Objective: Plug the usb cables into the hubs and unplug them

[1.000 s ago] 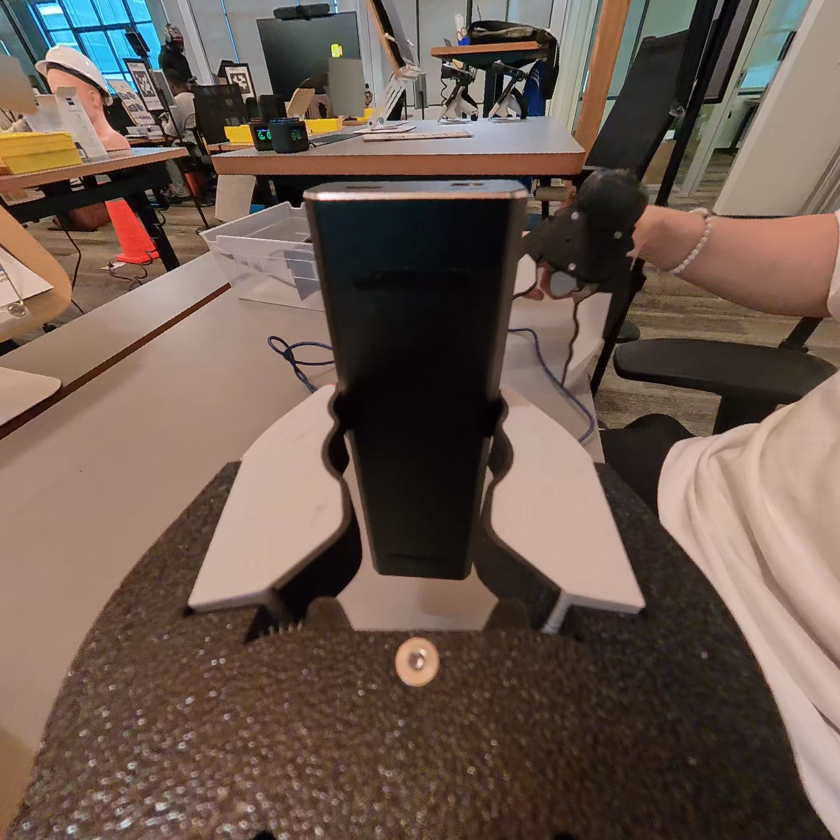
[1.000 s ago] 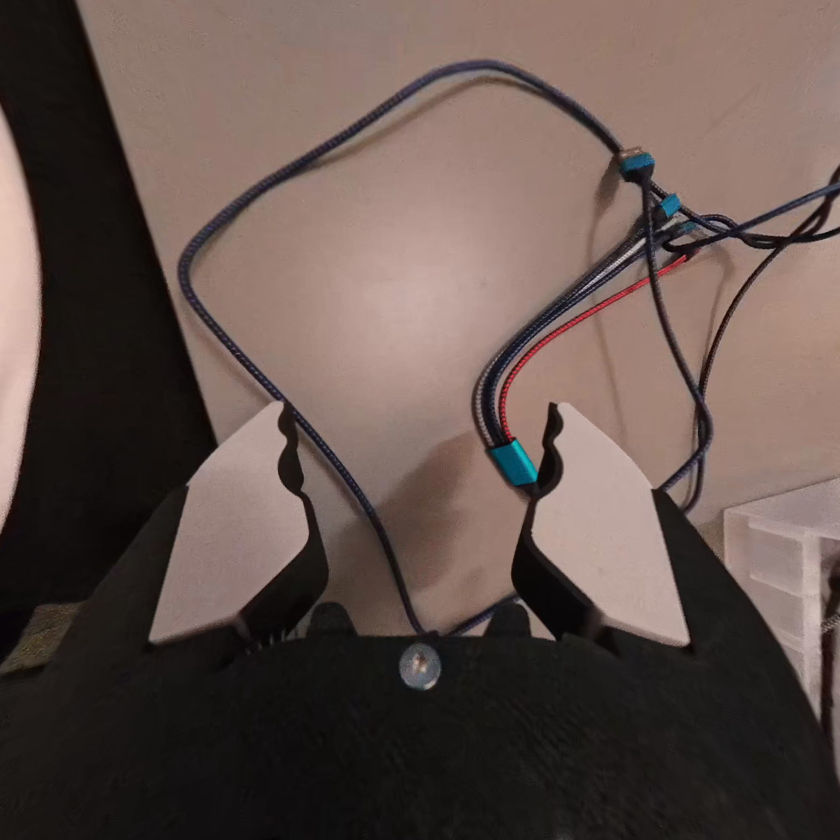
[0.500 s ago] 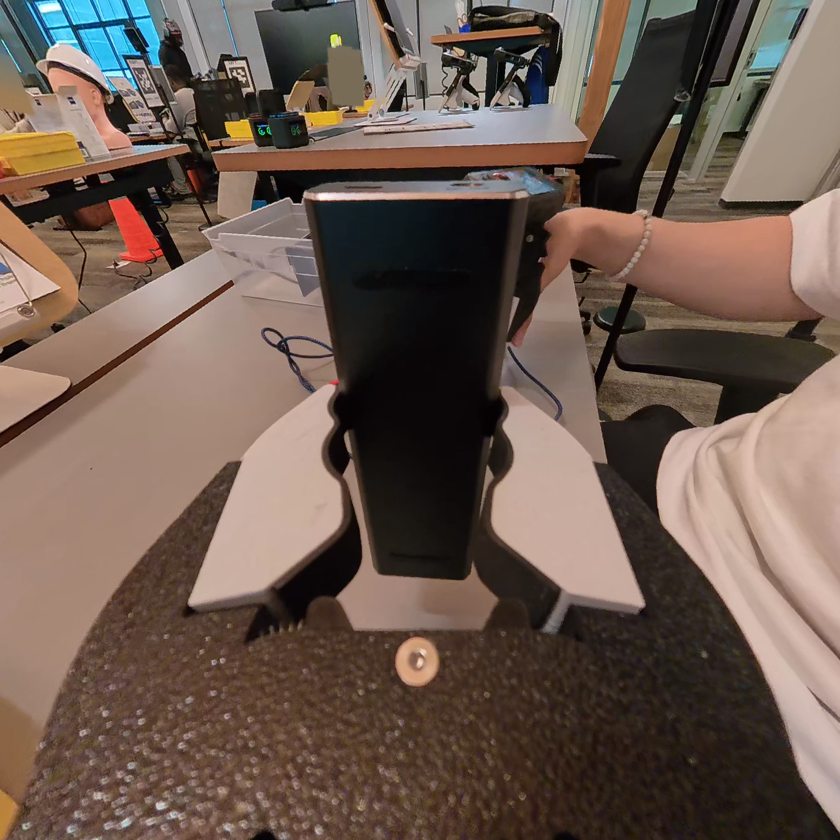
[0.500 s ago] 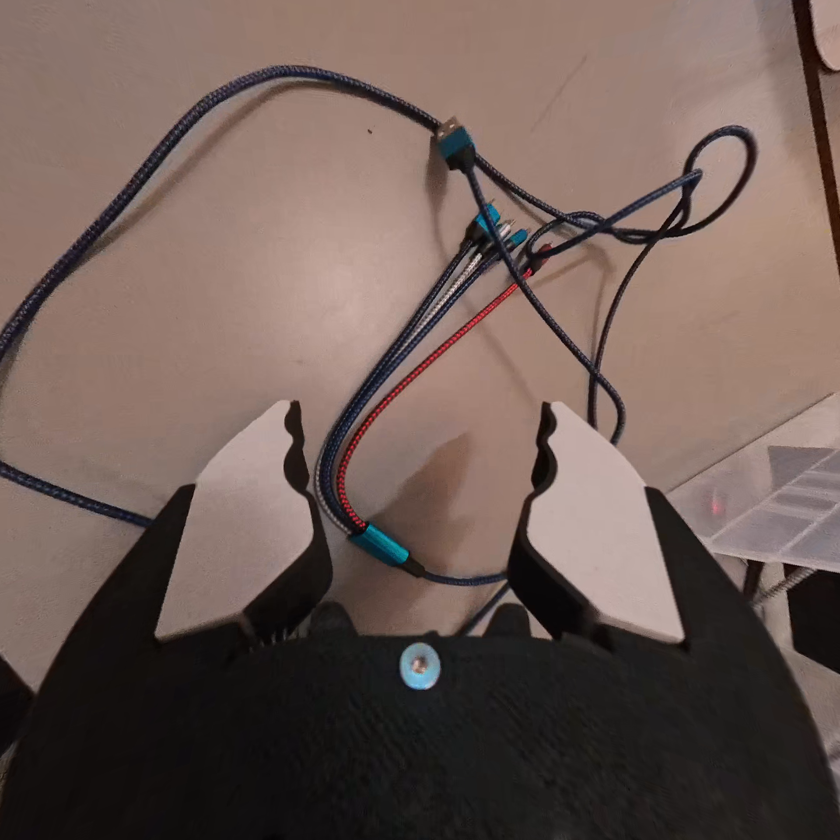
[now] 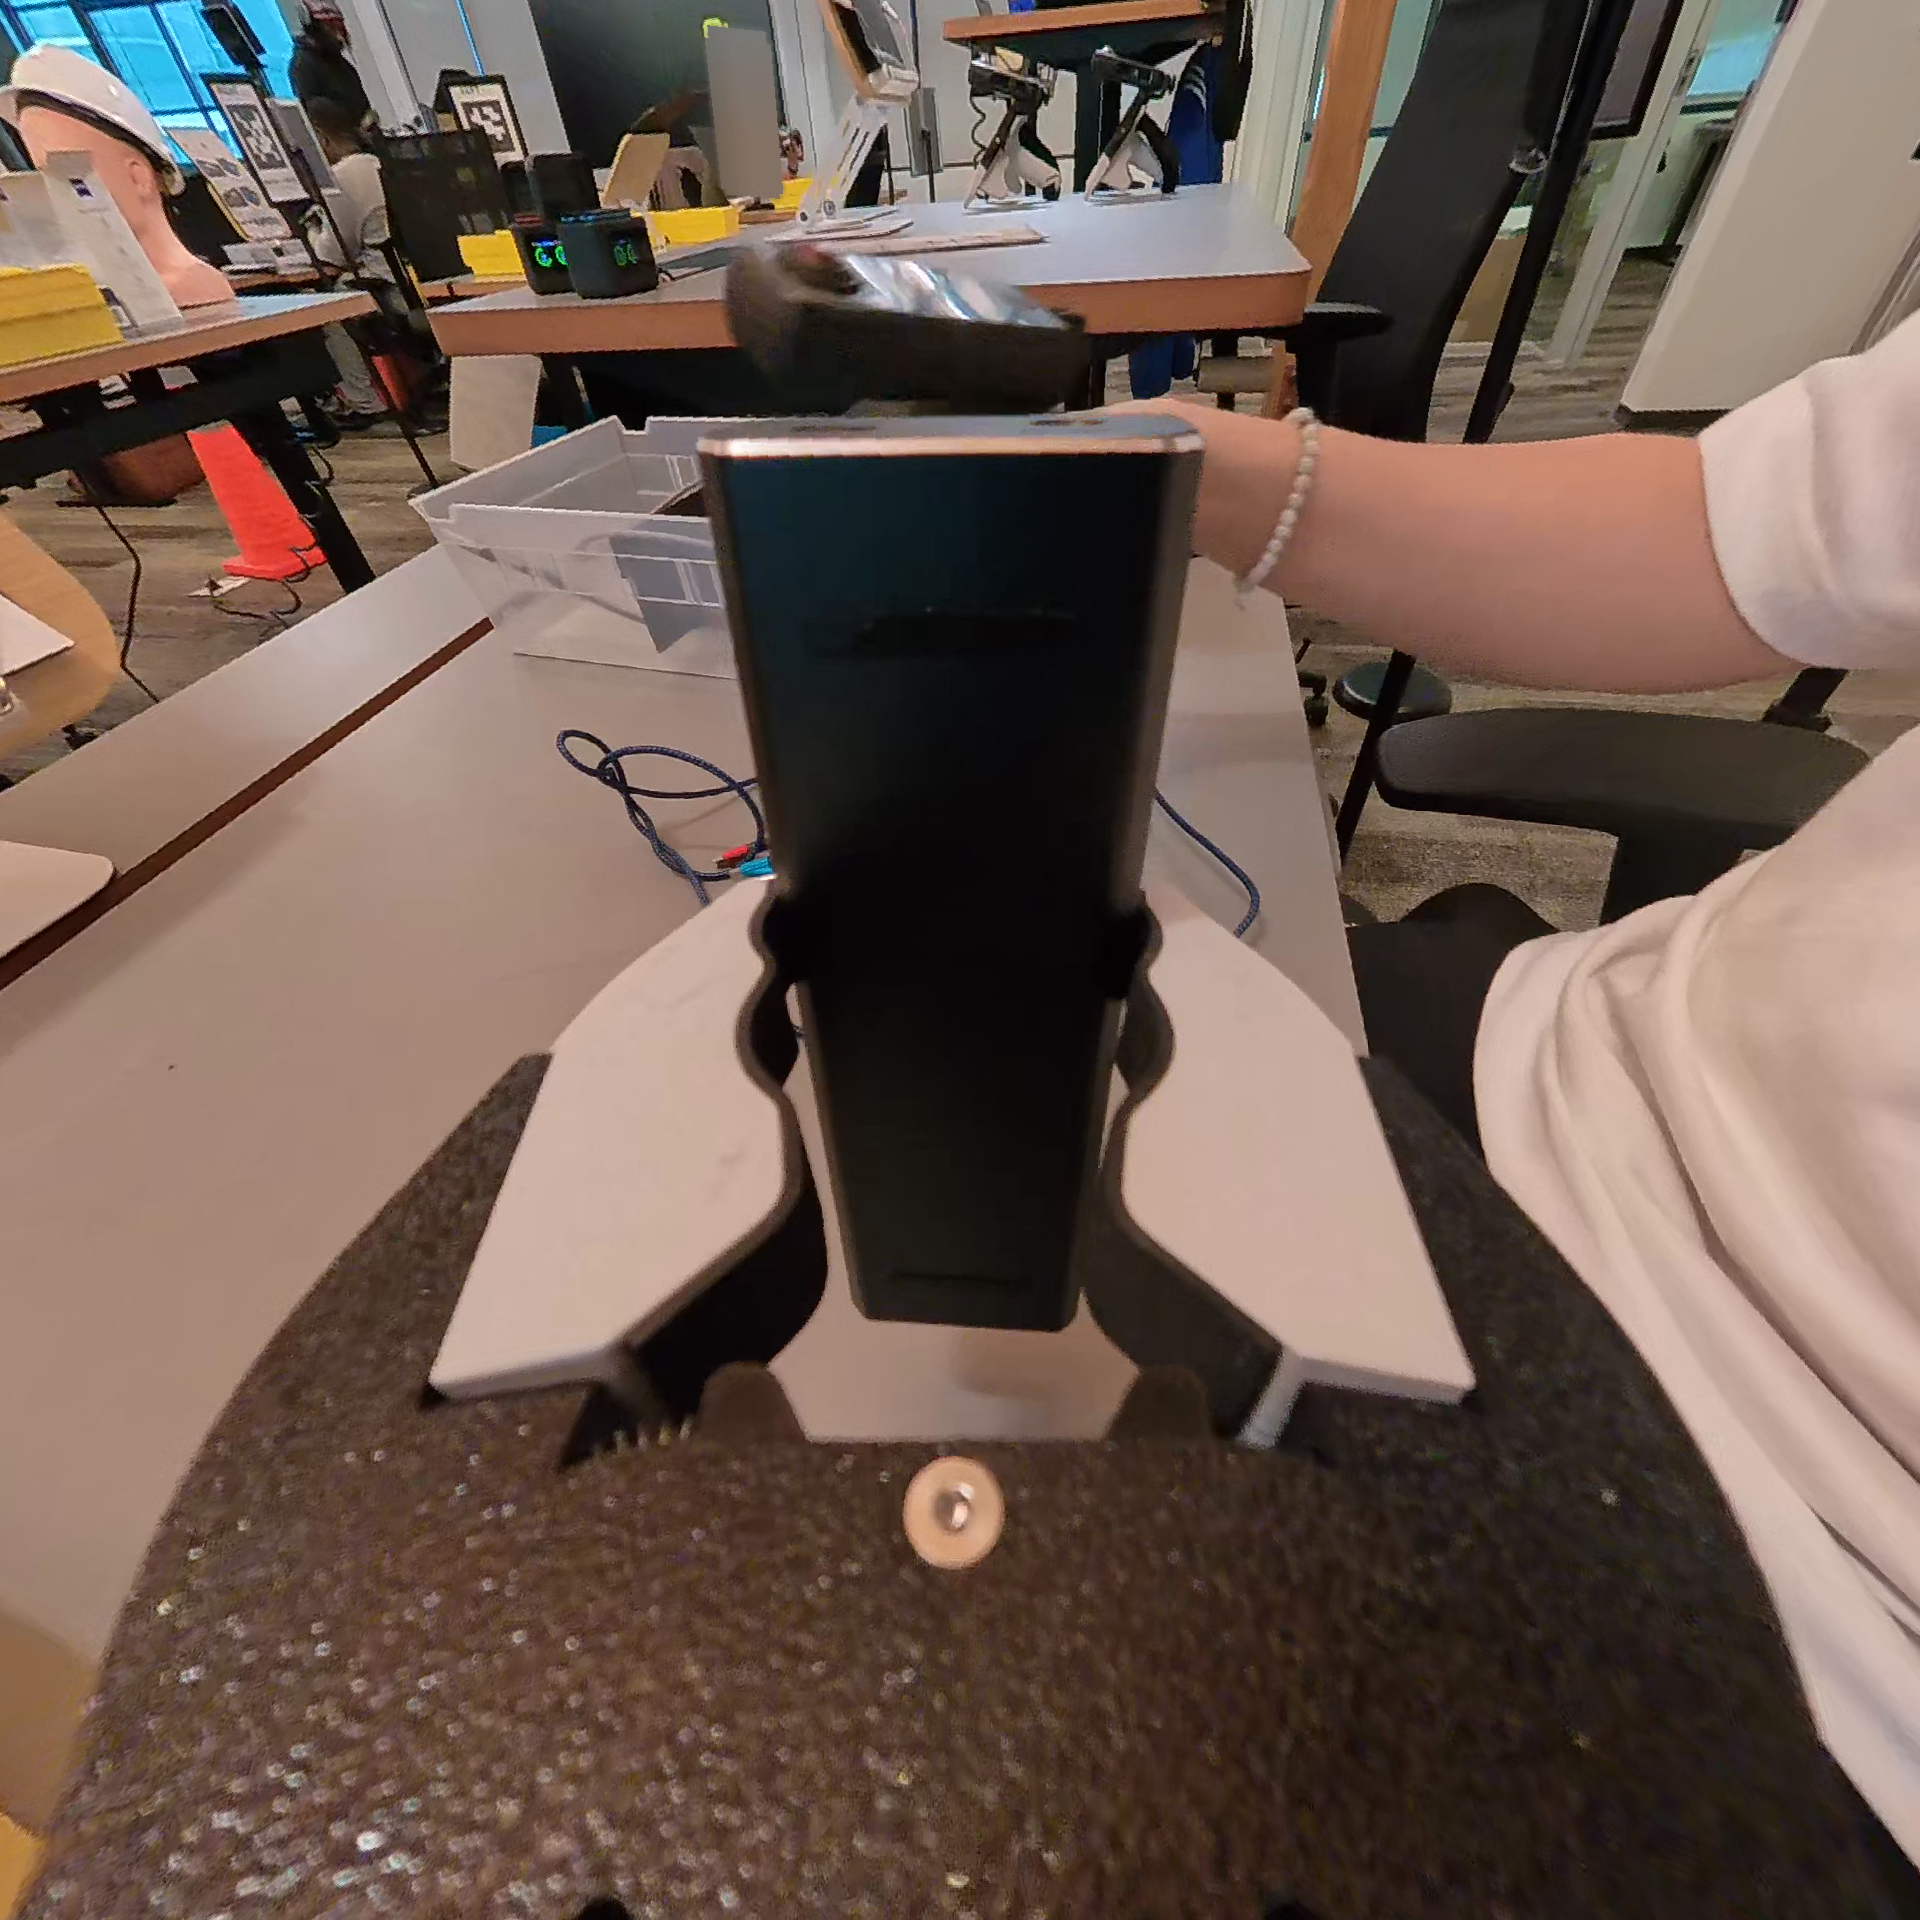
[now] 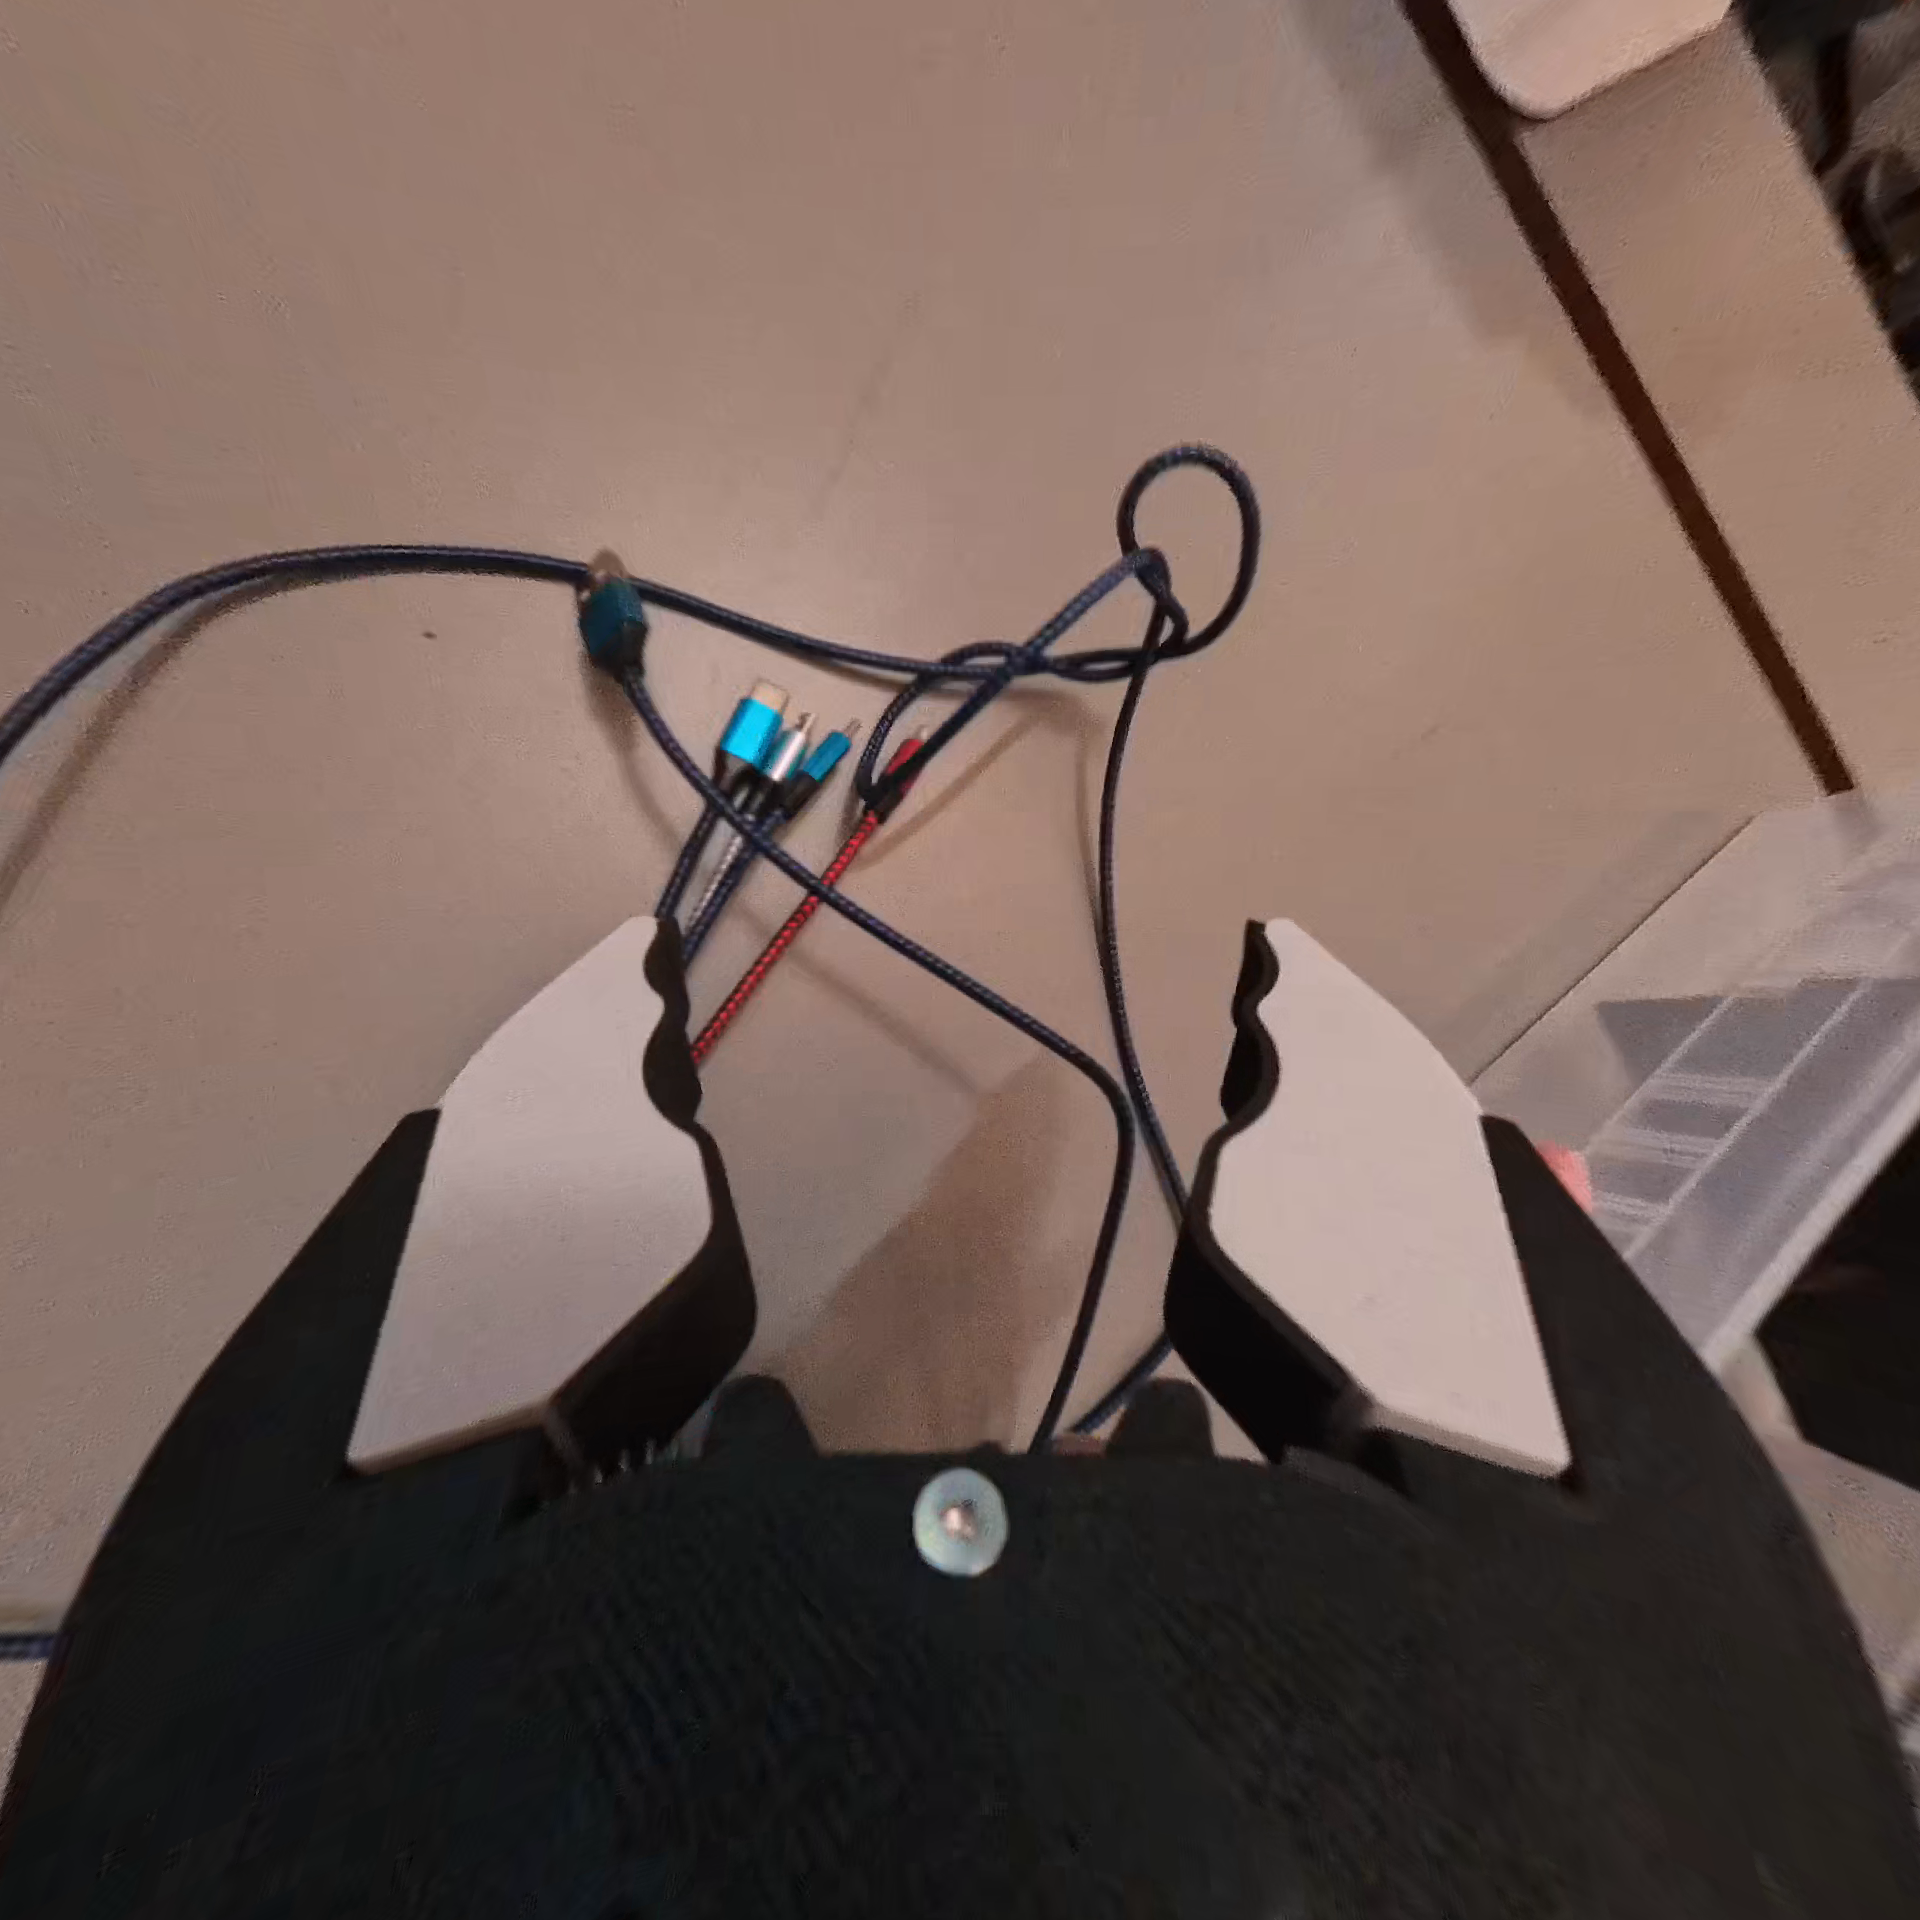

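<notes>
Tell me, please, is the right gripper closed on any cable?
No, the right gripper is open above the braided cables, which lie loose on the beige table.

The left gripper (image 5: pixel 951 935) points forward and level, its jaws closed on a hub (image 5: pixel 951 831) that stands straight out between the fingers. The right gripper (image 6: pixel 961 966) is tipped down toward the surface (image 6: pixel 520 312), its jaws spread wide with nothing between them. In the left wrist view the right gripper (image 5: pixel 894 327) shows far off, blurred, carried by the person's right hand, with the bare forearm (image 5: pixel 1507 551) reaching in level from the right.
</notes>
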